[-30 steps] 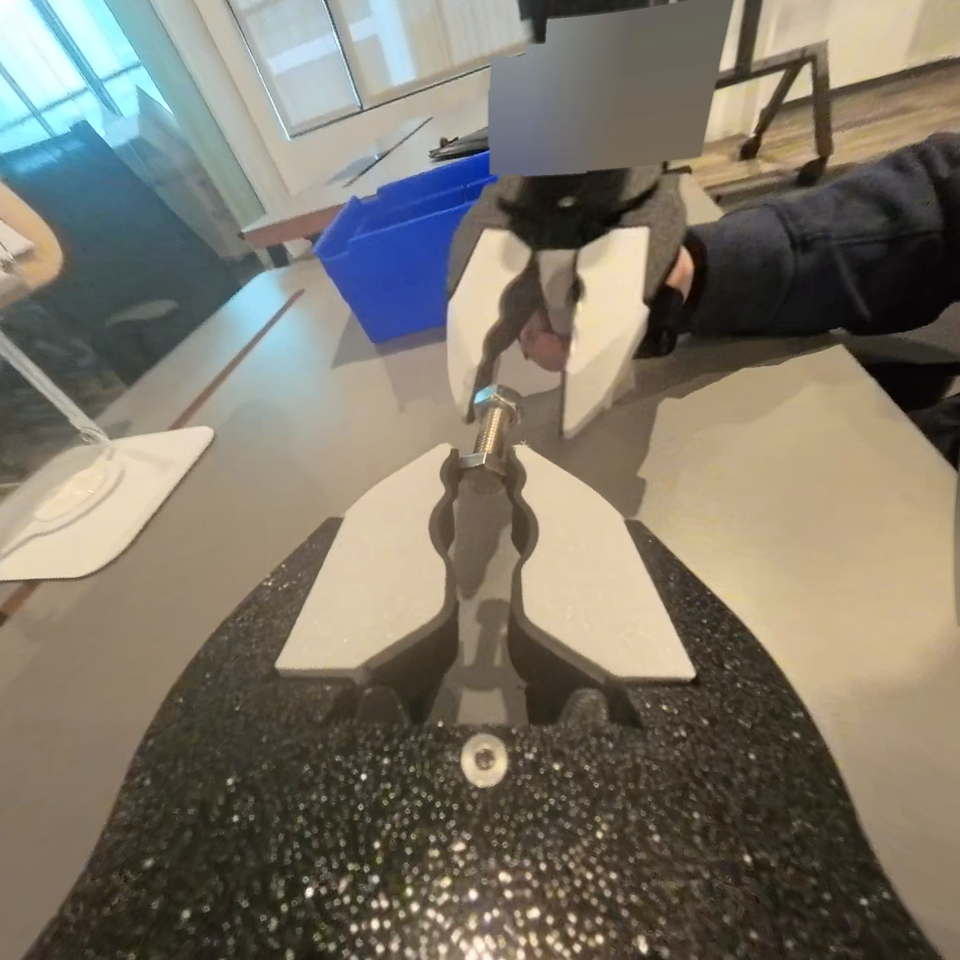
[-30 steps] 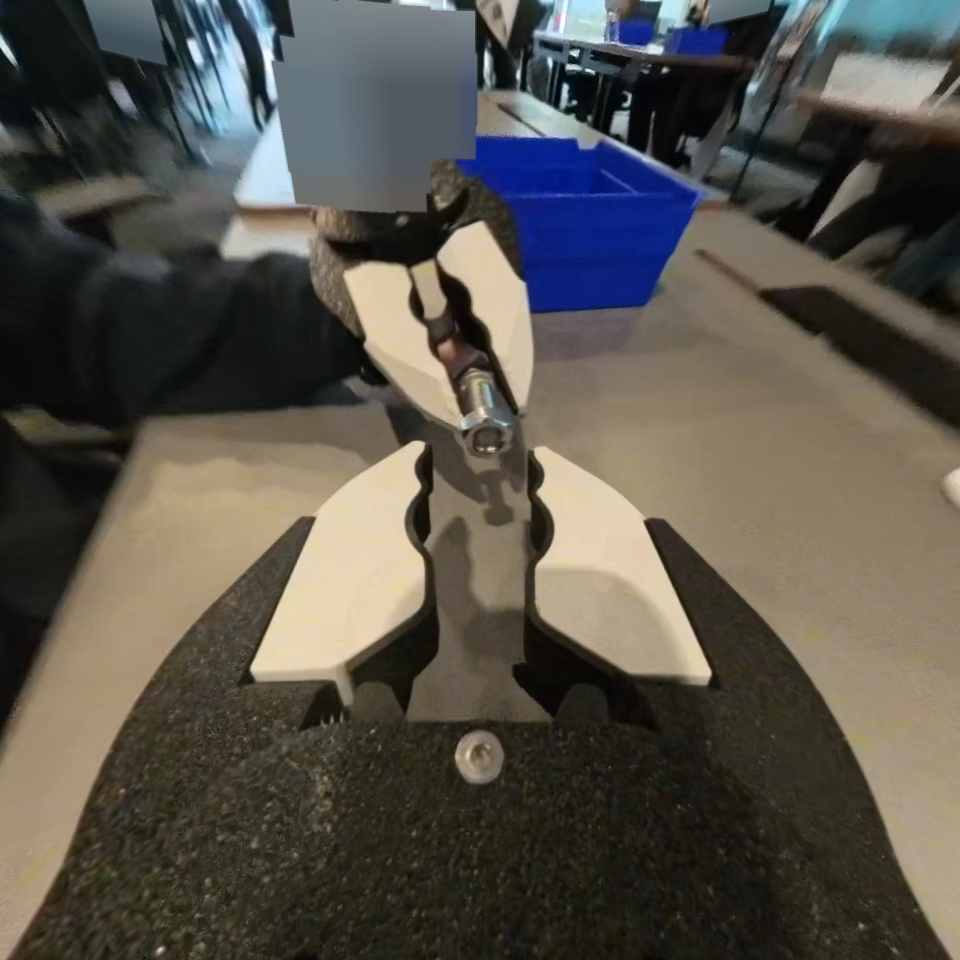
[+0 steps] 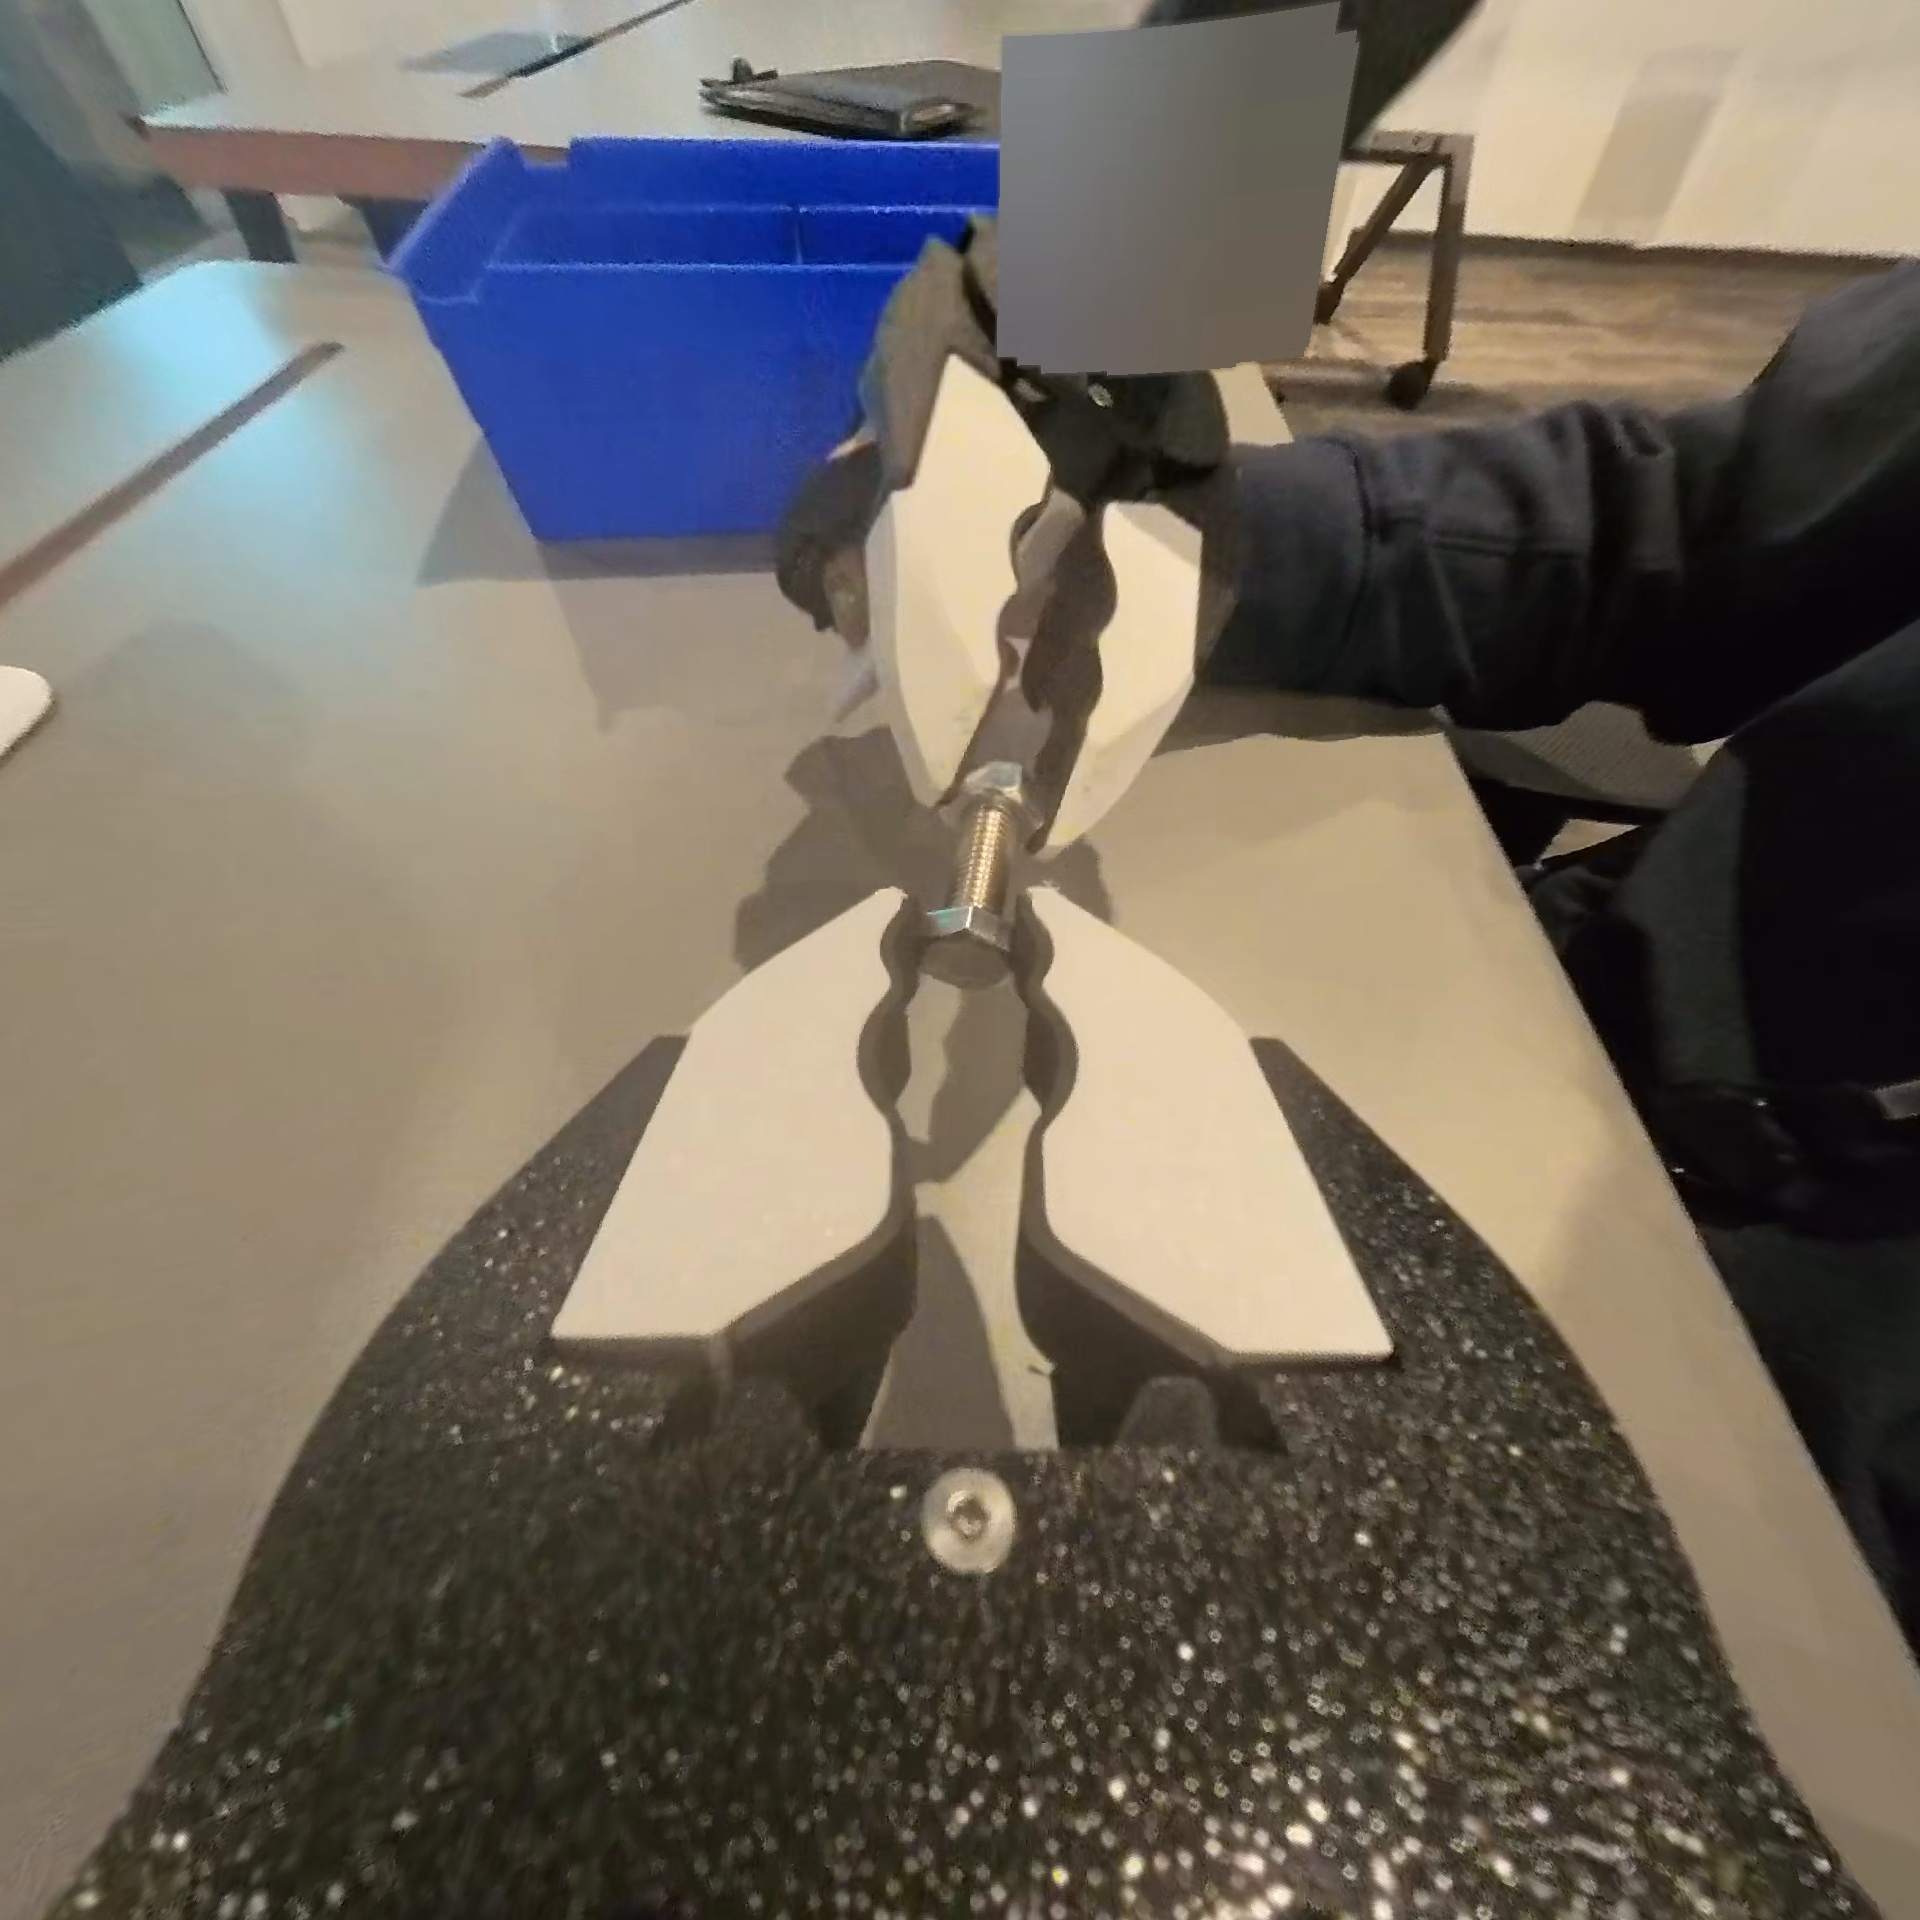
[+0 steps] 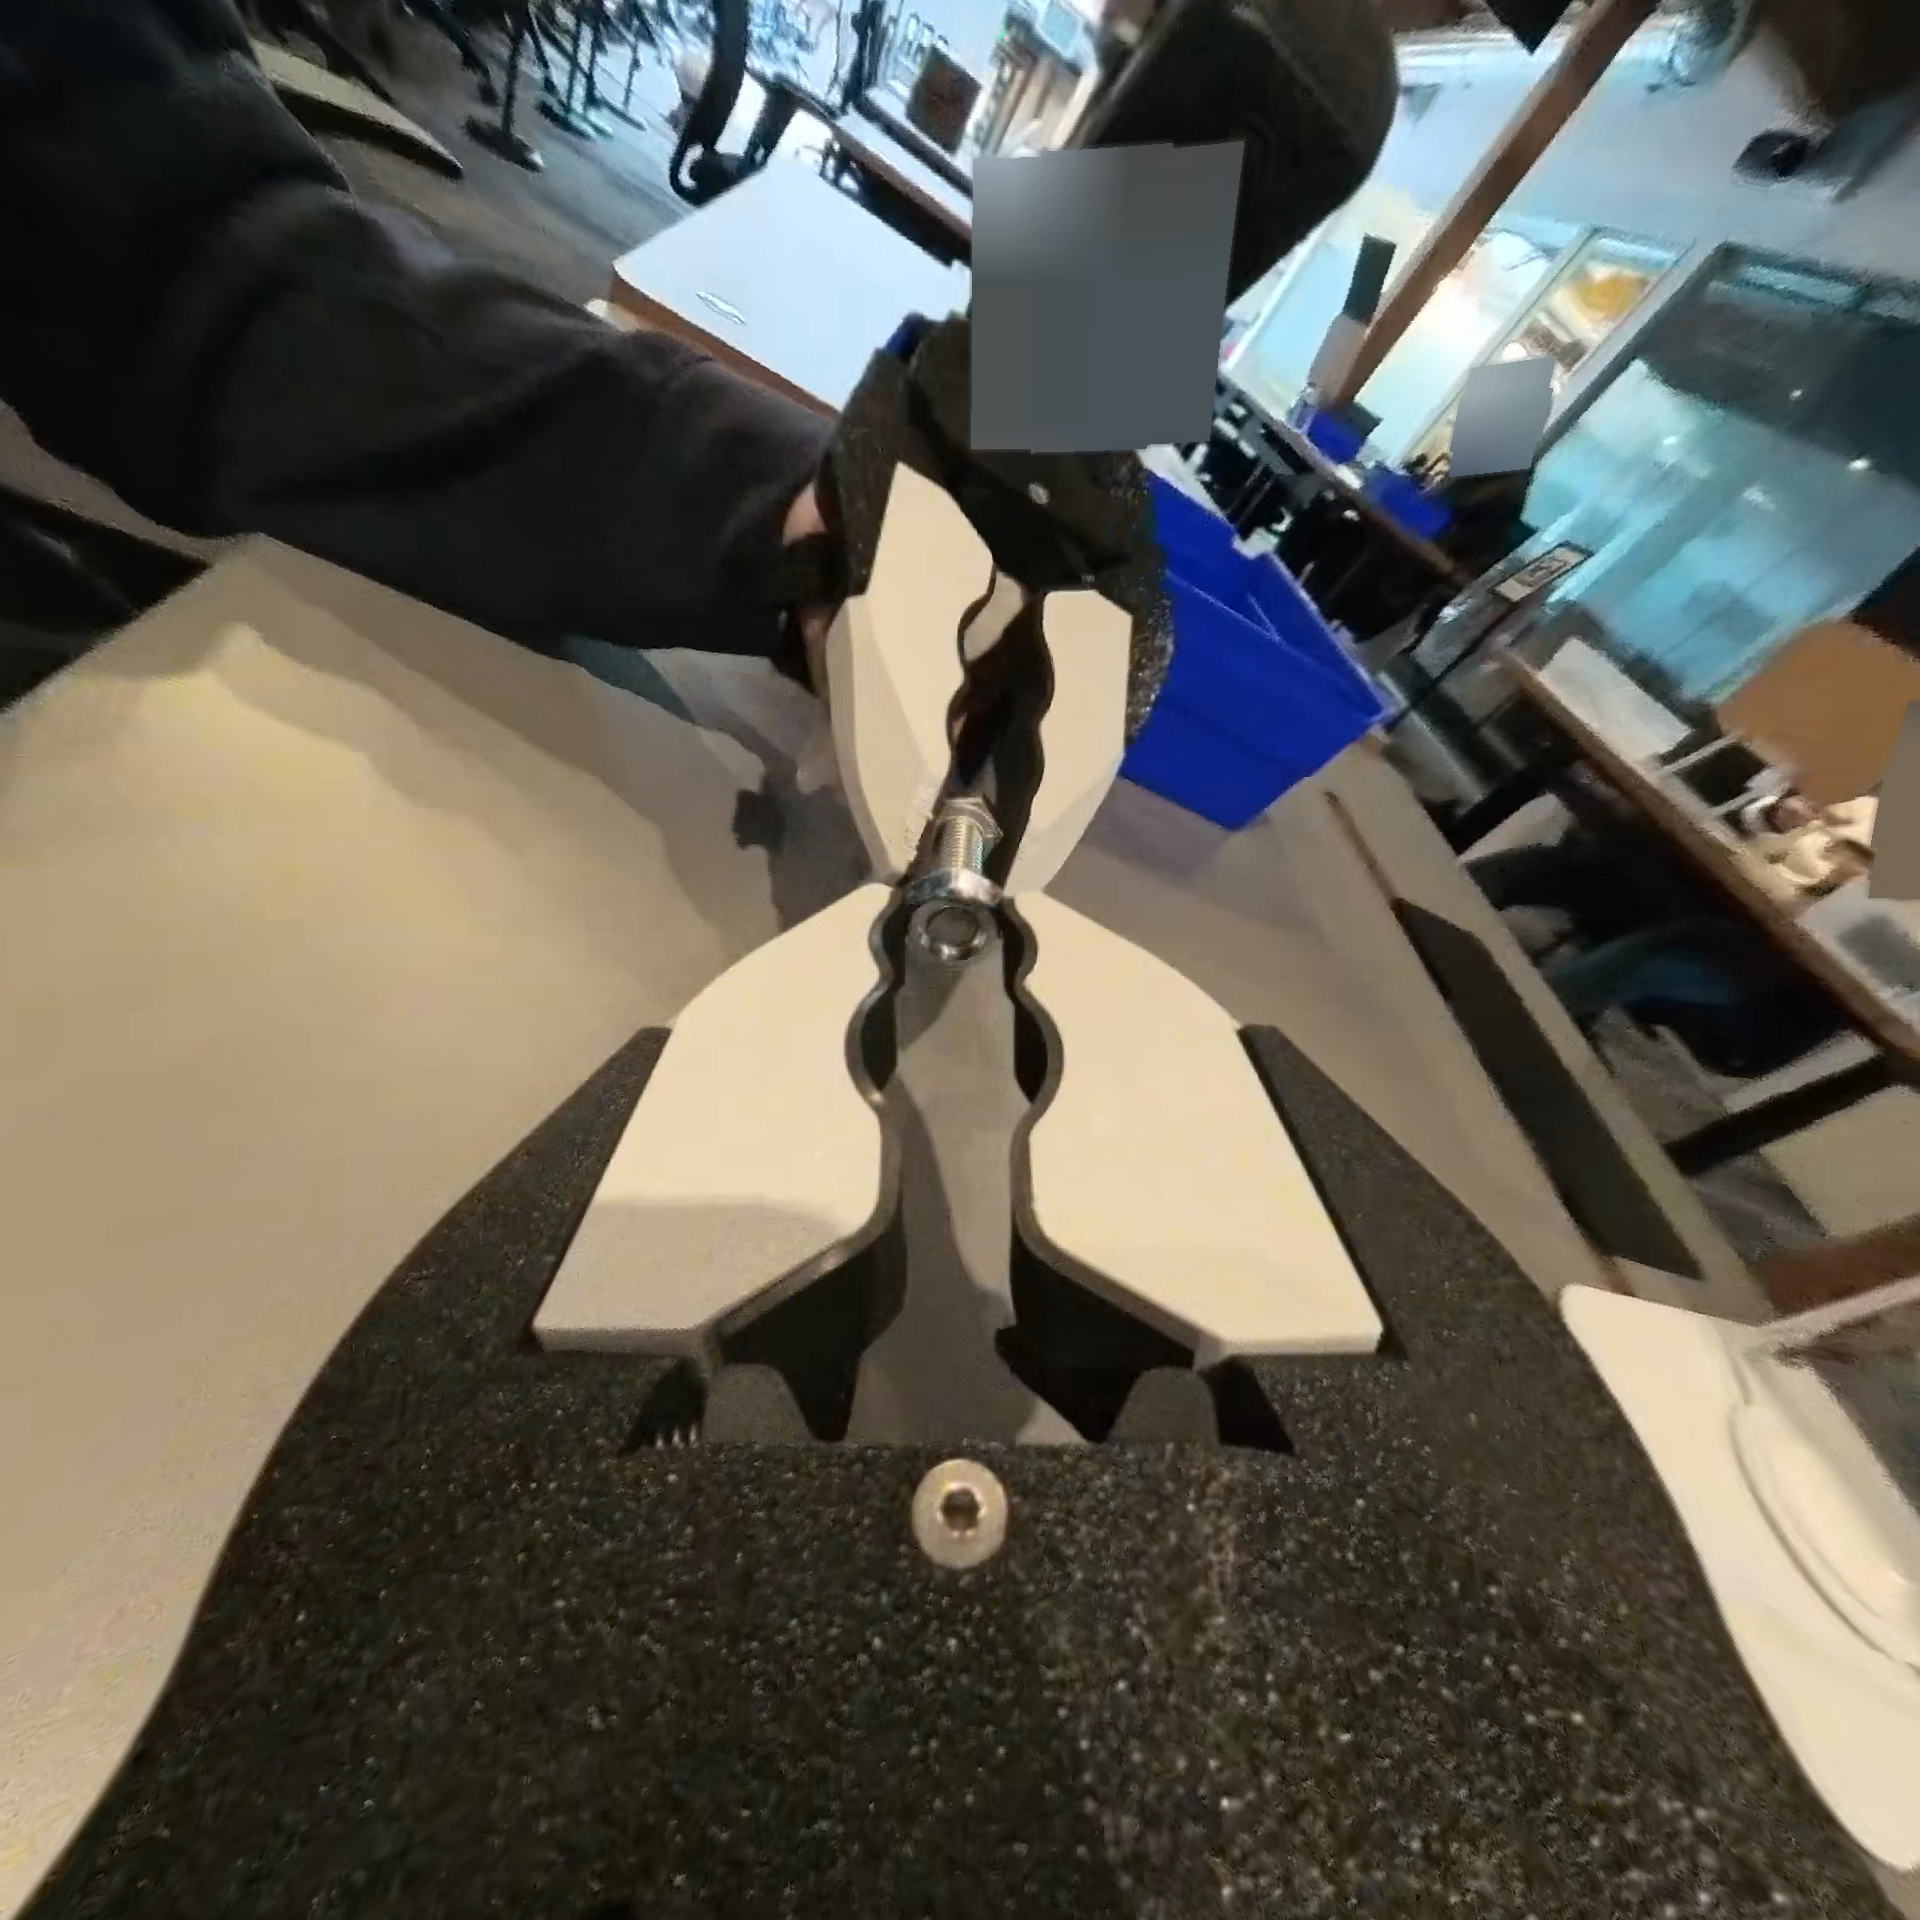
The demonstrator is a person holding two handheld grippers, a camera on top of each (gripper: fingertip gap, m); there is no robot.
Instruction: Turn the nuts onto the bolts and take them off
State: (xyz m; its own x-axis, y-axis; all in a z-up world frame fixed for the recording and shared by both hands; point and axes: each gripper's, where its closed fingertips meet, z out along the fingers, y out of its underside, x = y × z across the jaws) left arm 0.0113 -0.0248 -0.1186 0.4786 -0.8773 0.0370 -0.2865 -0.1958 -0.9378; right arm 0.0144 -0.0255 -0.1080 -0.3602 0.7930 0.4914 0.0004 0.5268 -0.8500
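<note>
Left claw (image 3: 961, 940) and right claw (image 4: 951, 925) tip to tip, both closed, dark-sleeved arms behind.

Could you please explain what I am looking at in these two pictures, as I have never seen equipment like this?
There is no robot here. A person in dark sleeves holds a hand-operated gripper in each hand, and each gripper carries a camera that looks forward along its two pale fingers. One picture comes from the left gripper, the other from the right gripper, so each view also shows the other tool facing it. Between them, above a grey table, is a metal bolt. The left gripper is closed on its head and the right one on the nut at the far end of the thread. A blue bin stands behind on the table, and a flat white plate lies off to one side.
</note>
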